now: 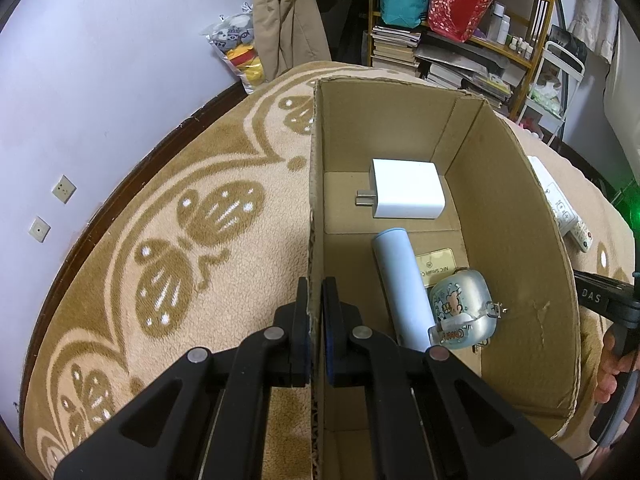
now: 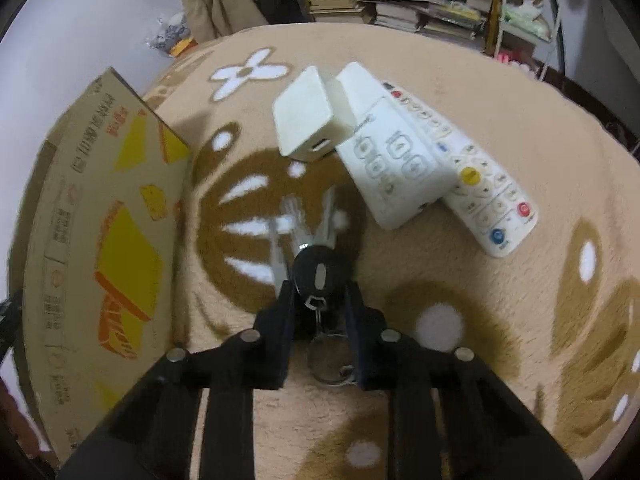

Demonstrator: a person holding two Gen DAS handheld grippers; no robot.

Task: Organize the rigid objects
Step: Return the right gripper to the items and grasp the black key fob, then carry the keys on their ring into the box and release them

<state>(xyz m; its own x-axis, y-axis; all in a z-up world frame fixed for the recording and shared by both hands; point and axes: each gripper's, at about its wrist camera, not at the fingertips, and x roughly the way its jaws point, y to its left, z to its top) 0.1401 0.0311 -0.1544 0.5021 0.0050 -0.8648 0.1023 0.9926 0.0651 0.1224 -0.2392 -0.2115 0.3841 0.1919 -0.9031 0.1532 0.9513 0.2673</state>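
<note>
A person sorting household items worked at a patterned tan-and-brown fleece blanket (image 2: 460, 280), with the pick-up of the next item apparently the step in hand. The left gripper (image 1: 316, 300) was pinched narrow on the left wall of an open brown cardboard box (image 1: 516, 216), one finger inside and one outside, seemingly steadying it. The right gripper (image 2: 318, 312) stood half-open over a black key fob with a bunch of metal keys and a ring (image 2: 316, 272), its fingers on either side of the fob but not clamped on it; the frame was motion-blurred, so contact could not be confirmed.

Inside the box lay a white square plug-in charger (image 1: 408, 190) toward the far end, a pale blue cylinder (image 1: 400, 284) lying lengthwise, a yellowish card (image 1: 438, 265) partly under it, and a small clear-cased pod with a cartoon print (image 1: 464, 306) just beside the cylinder.

Still out on the blanket, beyond the keys, were a cream square adapter block (image 2: 308, 120), a white remote with grey buttons (image 2: 392, 160) and a second white remote with coloured buttons (image 2: 484, 196), overlapping one another. The box stood to the left of the keys.

The next move likely called for closing on the fob, lifting it clear with the keys dangling, and carrying it leftward over the box's rim.
</note>
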